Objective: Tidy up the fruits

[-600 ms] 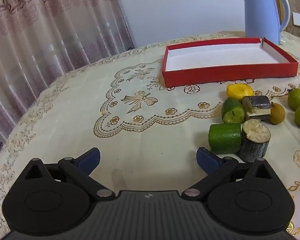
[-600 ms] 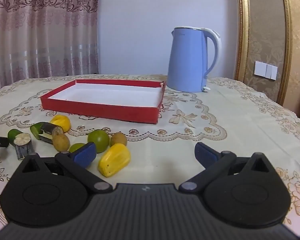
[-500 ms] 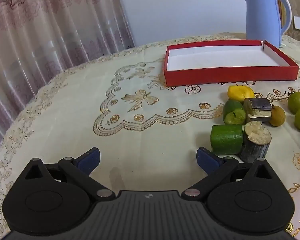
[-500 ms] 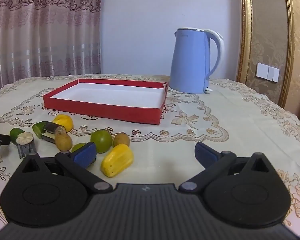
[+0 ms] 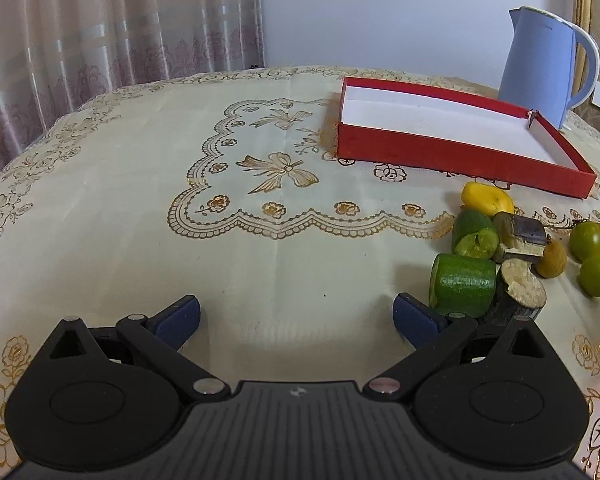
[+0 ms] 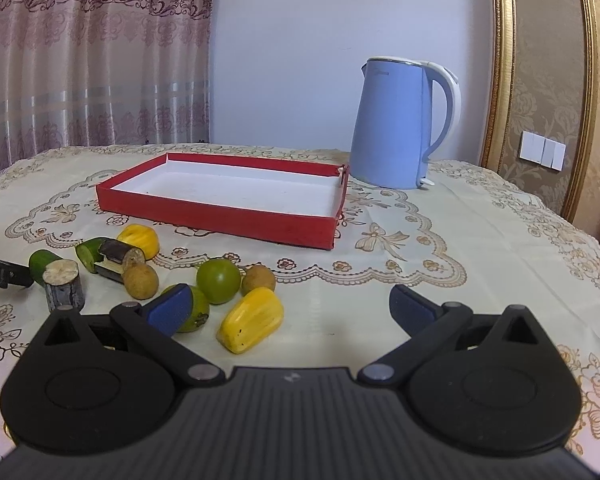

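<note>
Where the pink curtain (image 6: 92,52) meets the pale wall (image 6: 340,20) in the upper frame, a cream tablecloth (image 5: 140,200) with gold embroidery fills the middle. A blue kettle (image 6: 400,120) stands just behind the red tray (image 6: 220,210), white inside. The fruits (image 6: 220,280), green, yellow and brown, lie scattered at lower left, near the tray's front. No writing is legible. The left gripper (image 5: 296,316) and right gripper (image 6: 290,306) both gape wide, holding nothing.
</note>
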`<state>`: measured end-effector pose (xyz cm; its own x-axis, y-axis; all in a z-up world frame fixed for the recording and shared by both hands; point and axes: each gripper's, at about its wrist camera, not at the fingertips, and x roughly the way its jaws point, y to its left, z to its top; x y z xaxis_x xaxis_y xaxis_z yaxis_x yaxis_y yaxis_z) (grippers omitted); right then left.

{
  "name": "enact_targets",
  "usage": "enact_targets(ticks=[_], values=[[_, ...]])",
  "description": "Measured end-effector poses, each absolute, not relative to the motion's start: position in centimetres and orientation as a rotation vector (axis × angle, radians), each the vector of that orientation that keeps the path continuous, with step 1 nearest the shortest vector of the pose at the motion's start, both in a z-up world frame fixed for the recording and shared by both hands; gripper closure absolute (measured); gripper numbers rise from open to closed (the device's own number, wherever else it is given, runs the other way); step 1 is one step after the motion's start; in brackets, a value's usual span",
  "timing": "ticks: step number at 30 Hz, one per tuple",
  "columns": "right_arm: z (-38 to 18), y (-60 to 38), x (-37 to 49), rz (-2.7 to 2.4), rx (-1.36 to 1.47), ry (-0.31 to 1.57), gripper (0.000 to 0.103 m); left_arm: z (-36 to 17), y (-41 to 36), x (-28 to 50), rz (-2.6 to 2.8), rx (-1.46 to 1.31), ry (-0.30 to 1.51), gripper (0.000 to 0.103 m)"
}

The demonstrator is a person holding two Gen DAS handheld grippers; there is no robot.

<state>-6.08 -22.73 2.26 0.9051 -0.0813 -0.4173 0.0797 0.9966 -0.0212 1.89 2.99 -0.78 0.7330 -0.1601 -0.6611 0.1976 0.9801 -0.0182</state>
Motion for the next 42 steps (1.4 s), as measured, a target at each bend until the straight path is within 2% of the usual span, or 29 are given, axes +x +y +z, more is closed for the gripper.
enact_targets(ticks=[14,35,37,38,40,41,42], values=[[1.3,-23.5,-4.8,-0.129,0.016,0.509,0.0,-0.9,3.0,2.0,-0.183,0.089,0.746,0.0],[1.1,-23.3,-4.1,-0.122,-0.039,0.51,0.0,-1.0,3.2,2.0,-0.187,0.087,0.735,0.0],[1.1,-23.5,-3.8,-0.104,-0.032,0.517,0.006,-1.0,3.2,2.0,-0.187,0.087,0.735,0.0],[1.1,-23.5,-3.7,-0.087,-0.02,0.525,0.014,-1.0,3.2,2.0,-0.188,0.087,0.734,0.0],[1.0,-23.2,-3.2,-0.065,-0.018,0.551,0.022,-1.0,3.2,2.0,-0.188,0.087,0.734,0.0],[0.9,-23.1,-3.0,-0.056,-0.015,0.555,0.032,-1.0,3.2,2.0,-0.188,0.087,0.734,0.0],[0.9,-22.9,-2.8,-0.049,-0.018,0.569,0.034,-1.0,3.2,2.0,-0.188,0.086,0.734,0.0]])
